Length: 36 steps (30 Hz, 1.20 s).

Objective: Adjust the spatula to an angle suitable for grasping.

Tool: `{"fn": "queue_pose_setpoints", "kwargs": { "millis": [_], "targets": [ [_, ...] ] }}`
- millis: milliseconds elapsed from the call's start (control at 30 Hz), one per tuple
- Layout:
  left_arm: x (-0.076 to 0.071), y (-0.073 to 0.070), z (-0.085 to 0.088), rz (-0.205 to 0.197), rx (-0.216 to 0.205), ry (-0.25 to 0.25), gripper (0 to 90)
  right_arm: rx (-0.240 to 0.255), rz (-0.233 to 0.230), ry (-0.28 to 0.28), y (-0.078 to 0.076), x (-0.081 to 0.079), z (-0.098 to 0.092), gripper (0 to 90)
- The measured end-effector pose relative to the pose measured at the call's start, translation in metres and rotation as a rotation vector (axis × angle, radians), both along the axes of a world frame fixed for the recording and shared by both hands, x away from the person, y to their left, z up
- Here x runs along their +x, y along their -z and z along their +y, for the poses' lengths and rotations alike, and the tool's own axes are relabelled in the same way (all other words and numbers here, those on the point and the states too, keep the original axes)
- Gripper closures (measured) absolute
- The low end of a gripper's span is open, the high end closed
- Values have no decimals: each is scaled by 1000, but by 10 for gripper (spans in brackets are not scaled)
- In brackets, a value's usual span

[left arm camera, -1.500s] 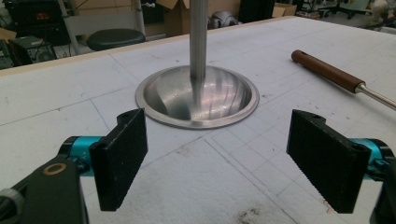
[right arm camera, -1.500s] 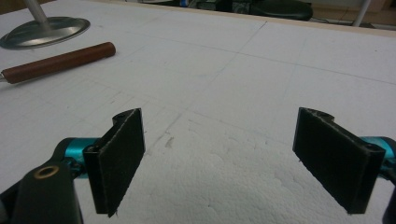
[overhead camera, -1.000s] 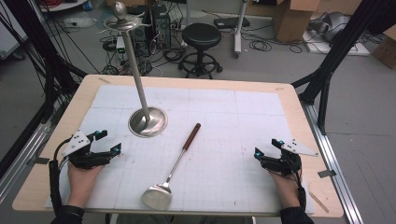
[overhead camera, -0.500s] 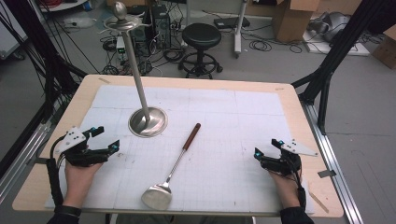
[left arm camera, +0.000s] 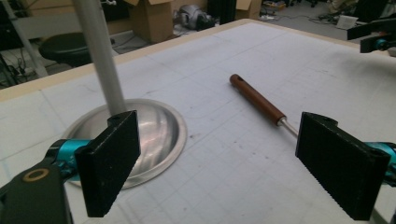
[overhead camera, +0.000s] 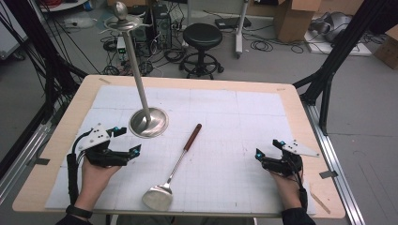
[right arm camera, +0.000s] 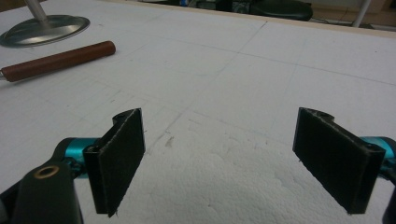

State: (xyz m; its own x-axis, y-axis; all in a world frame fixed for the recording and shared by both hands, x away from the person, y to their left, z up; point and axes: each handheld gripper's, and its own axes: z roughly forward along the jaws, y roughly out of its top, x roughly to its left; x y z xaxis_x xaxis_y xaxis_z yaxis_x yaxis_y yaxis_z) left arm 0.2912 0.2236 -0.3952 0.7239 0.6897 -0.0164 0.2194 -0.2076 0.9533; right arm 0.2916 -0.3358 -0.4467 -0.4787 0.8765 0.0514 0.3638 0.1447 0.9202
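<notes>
The stand [overhead camera: 148,121] on the left has a round base and a tall pole of brushed metal, shiny but not like a mirror. The spatula [overhead camera: 174,167] has a polished metal blade, a thin metal shaft and a smooth red-brown wooden handle. The table [overhead camera: 300,117] has a pale wooden edge under a matt white gridded sheet [overhead camera: 225,126], rough and scuffed near the right side.

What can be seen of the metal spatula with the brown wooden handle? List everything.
The metal spatula with the brown wooden handle lies flat on the white gridded mat, near the table's middle. Its rounded, shiny steel blade points toward the person's edge; a thin steel shaft joins it to a reddish-brown cylindrical handle with a small hole near its end. It runs diagonally, handle end toward the far side, beside the round metal stand base without touching it. Neither gripper touches it.
</notes>
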Motion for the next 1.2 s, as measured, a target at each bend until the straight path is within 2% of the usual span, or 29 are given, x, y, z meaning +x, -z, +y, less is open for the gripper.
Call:
{"fn": "queue_pose_setpoints", "kwargs": {
  "millis": [67, 167, 200, 233, 300, 333, 433, 500, 800, 933, 1100, 1200],
  "targets": [
    [0, -3, -11, 24, 15, 27, 146, 0, 1, 0, 0, 0, 0, 161],
    [0, -5, -19, 34, 21, 38, 146, 0, 1, 1, 0, 0, 0, 161],
    [-1, -8, -28, 52, 28, 53, 146, 0, 1, 1, 0, 0, 0, 162],
    [-1, -8, -28, 52, 28, 53, 146, 0, 1, 1, 0, 0, 0, 162],
    [-1, -10, -41, 78, 37, 68, 143, 1, 3, 1, 0, 0, 0, 161],
    [-1, -10, -41, 78, 37, 68, 143, 0, 1, 0, 0, 0, 0, 161],
    [0, -10, -56, 87, 50, 91, 144, 0, 3, 0, 0, 0, 0, 161],
    [0, -11, -62, 95, 44, 94, 143, -1, 1, -1, 0, 0, 0, 161],
    [4, -11, -78, 129, 54, 106, 143, 1, 5, -2, 0, 0, 0, 161],
    [6, -8, -85, 145, 78, 115, 144, -3, 3, -2, 0, 0, 0, 161],
    [9, -3, -98, 195, 113, 103, 149, -2, 4, -2, 0, 0, 0, 161],
    [11, -1, -102, 211, 131, 104, 150, -4, 3, -2, 0, 0, 0, 161]
  ]
}}
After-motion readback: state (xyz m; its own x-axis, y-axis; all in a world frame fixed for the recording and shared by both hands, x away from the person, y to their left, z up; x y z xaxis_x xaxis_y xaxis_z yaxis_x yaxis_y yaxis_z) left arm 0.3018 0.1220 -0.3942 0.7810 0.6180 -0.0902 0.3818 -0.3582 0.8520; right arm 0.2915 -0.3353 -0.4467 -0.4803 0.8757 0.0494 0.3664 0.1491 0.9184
